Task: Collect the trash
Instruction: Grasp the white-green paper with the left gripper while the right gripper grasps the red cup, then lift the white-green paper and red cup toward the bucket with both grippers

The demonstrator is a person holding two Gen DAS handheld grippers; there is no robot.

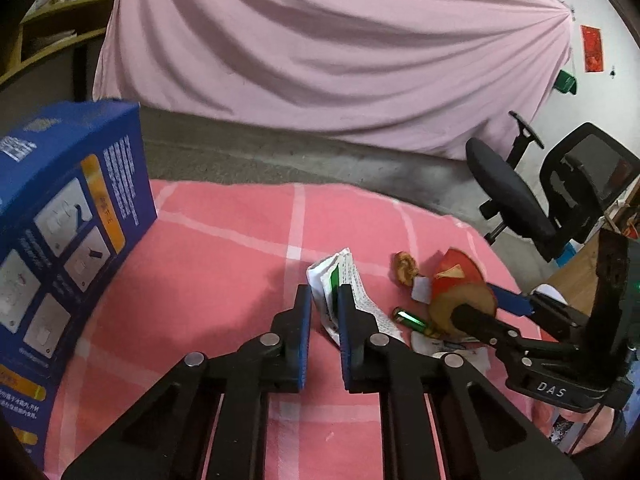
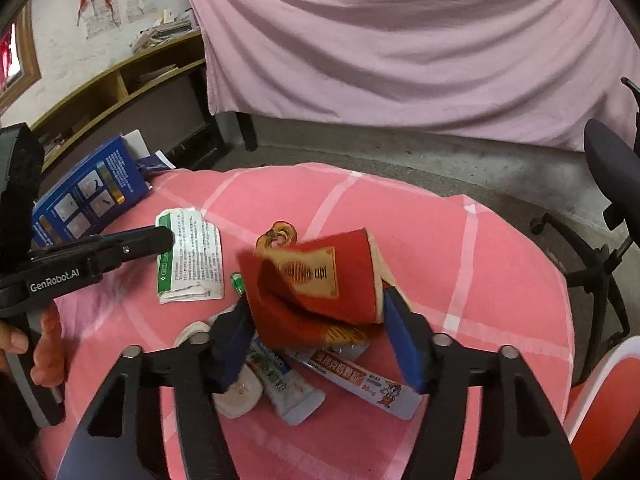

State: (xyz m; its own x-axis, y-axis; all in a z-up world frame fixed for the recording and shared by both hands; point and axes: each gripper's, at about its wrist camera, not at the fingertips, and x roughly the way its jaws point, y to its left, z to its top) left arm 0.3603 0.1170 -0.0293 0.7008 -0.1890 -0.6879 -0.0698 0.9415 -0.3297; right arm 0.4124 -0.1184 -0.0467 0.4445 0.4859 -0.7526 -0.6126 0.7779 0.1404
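A folded white-and-green leaflet (image 1: 330, 280) lies on the pink checked cloth (image 1: 220, 248), and my left gripper (image 1: 325, 300) is shut on its near edge. From the right wrist view, the left gripper (image 2: 166, 240) lies over the same leaflet (image 2: 196, 256). My right gripper (image 2: 316, 312) is shut on a crumpled red-and-gold carton (image 2: 316, 280), both pads pressing its sides and the carton tilted up. From the left wrist view that carton (image 1: 460, 280) sits between the right gripper's (image 1: 490, 306) fingers.
Under the carton lie a green battery (image 2: 237, 282), a white tube (image 2: 288, 388), a long medicine box (image 2: 360, 380) and round white lids (image 2: 236, 396). A brown scrap (image 1: 405, 268) lies behind. A tall blue box (image 1: 68, 220) stands left; an office chair (image 1: 520, 200) right.
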